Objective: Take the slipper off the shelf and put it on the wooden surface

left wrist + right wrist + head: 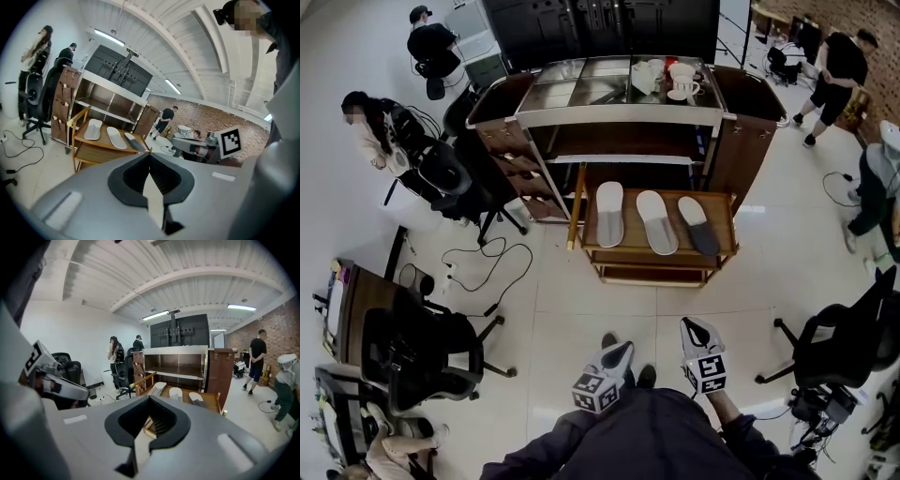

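Note:
Three slippers lie side by side on the top of a low wooden rack [724,214]: a white slipper [609,214] at the left, a second white slipper [656,221] in the middle and a dark grey slipper [700,226] at the right. The left gripper view shows the same white slipper [93,129] and grey slipper [135,141] far off. Both grippers are held close to the person's body, well short of the rack. My left gripper [620,352] [150,154] is shut and holds nothing. So is my right gripper [694,327] [150,398].
Behind the rack stands a tall brown cart [748,131] with a metal top that bears white cups [680,81]. Office chairs [422,352] and floor cables [487,262] are at the left, another chair [844,342] at the right. Several people stand around the room.

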`<state>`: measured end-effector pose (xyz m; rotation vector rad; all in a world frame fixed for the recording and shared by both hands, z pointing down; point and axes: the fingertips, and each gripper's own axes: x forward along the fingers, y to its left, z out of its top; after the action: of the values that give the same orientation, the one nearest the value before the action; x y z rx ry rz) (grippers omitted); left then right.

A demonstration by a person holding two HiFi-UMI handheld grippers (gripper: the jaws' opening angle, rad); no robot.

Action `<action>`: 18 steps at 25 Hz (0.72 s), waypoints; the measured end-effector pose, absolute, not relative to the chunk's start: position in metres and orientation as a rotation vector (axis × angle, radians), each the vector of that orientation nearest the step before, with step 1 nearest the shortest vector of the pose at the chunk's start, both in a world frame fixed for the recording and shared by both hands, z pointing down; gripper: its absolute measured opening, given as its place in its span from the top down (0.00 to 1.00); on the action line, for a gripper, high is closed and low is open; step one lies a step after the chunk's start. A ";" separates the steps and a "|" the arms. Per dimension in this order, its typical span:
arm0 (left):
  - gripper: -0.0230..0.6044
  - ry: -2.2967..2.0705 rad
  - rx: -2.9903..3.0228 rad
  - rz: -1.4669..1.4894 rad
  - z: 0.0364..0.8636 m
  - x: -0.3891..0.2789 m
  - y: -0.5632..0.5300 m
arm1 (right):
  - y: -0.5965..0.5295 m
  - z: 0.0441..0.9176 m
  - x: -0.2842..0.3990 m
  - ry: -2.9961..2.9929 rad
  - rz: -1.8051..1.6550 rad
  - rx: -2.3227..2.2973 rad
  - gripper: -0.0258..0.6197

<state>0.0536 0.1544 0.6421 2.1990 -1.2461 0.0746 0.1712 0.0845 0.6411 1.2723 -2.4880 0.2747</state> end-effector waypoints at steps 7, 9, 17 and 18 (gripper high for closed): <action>0.95 -1.298 2.136 0.107 0.657 0.005 0.119 | -0.096 0.721 0.129 -2.344 0.279 1.154 0.78; 0.95 -1.287 2.134 0.143 0.661 -0.007 0.104 | -0.148 0.758 0.118 -2.272 0.307 1.120 0.77; 0.95 -1.176 2.227 0.285 0.664 -0.062 0.012 | -0.286 0.888 0.109 -1.849 0.419 1.018 0.71; 0.95 -1.170 2.222 0.287 0.664 -0.071 0.001 | -0.285 0.904 0.116 -1.783 0.490 1.011 0.72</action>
<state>-0.0706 0.0012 0.6640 2.2224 -1.1702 0.2868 0.1156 -0.2848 0.9039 1.0111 -1.7834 0.4899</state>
